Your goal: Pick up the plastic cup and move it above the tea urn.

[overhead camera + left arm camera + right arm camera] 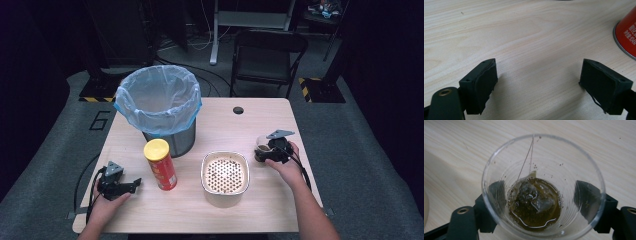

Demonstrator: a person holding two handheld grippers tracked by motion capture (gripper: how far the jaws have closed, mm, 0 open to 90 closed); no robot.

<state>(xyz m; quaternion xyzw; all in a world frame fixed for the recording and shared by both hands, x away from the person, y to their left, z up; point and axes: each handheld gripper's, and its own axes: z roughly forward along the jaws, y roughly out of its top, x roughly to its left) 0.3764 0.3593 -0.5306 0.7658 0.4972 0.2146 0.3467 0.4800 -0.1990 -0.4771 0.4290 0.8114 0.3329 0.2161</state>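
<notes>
both forearms enter the high view at 6 o'clock. left gripper rests spread with nothing in it at 8 o'clock, by a red chip can with a yellow lid; its label is too small to read. right gripper flanks a clear plastic cup at 3 o'clock.

left gripper view: can edge cut off at 2 o'clock, white characters only partly legible.

right gripper view: cup holds a tea bag in brown liquid; jaws on both sides, contact unclear.

left gripper: two black jaws wide apart, nothing between 'em | light wooden table underneath | red cylindrical can with silver bottom rim peeking in at the right edge, upper part
</notes>
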